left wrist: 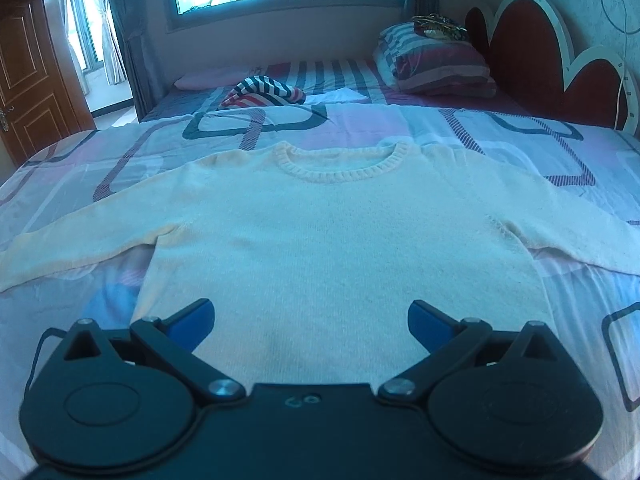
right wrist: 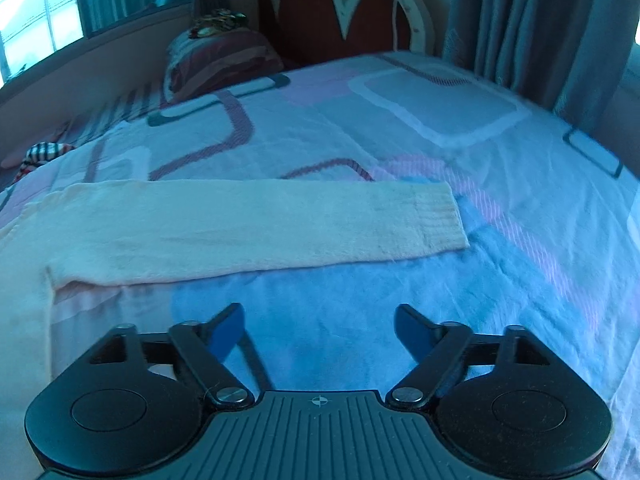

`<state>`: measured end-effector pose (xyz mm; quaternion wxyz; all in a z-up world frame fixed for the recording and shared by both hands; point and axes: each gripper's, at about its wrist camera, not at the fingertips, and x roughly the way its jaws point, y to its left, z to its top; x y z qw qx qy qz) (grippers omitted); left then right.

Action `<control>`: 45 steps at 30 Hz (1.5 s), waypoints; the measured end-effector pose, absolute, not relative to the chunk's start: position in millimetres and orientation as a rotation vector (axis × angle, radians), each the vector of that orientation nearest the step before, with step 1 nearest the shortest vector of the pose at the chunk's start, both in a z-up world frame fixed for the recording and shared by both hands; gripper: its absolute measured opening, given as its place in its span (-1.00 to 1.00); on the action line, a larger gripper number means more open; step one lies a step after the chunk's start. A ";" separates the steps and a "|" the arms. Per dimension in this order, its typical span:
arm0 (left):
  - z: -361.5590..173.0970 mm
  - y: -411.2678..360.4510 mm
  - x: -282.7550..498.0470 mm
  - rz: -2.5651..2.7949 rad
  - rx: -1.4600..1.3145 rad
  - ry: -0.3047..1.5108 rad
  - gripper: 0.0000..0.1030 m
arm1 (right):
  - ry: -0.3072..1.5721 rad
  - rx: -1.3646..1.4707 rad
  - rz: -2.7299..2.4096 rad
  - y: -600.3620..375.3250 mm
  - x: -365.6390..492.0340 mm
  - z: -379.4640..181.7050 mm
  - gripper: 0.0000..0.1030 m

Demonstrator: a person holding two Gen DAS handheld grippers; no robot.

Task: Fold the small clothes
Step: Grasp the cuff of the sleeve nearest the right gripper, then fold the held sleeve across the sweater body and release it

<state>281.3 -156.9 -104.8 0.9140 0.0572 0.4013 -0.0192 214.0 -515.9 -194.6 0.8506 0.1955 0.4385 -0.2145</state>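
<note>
A cream knitted sweater (left wrist: 328,232) lies flat on the bed, front up, ribbed collar (left wrist: 340,160) at the far side, both sleeves spread out sideways. My left gripper (left wrist: 311,320) is open and empty, hovering above the sweater's lower body near the hem. In the right wrist view the sweater's right sleeve (right wrist: 248,228) stretches across, with its ribbed cuff (right wrist: 436,220) at the right end. My right gripper (right wrist: 319,328) is open and empty above the bedsheet, just in front of the sleeve.
The bedsheet (left wrist: 580,300) has a pattern of pink, blue and grey rounded squares. A striped garment (left wrist: 262,94) and striped pillows (left wrist: 436,60) lie at the far side by the red headboard (left wrist: 532,52). Curtains (right wrist: 532,20) hang beyond the bed's right edge.
</note>
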 end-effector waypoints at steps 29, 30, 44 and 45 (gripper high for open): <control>-100.6 -141.5 302.5 -0.002 0.031 0.904 0.51 | 0.716 0.585 -0.408 -572.3 260.0 -187.1 -0.86; -98.9 -139.9 303.6 0.000 0.028 0.899 0.50 | 0.703 0.570 -0.382 -564.1 265.0 -179.9 -0.86; -79.7 -72.7 317.5 0.095 -0.062 0.838 0.61 | 0.699 0.399 0.191 -330.8 355.8 -134.3 -0.86; -80.4 -66.1 319.0 0.100 -0.070 0.839 0.62 | 0.717 0.391 0.223 -311.4 360.5 -138.0 -0.86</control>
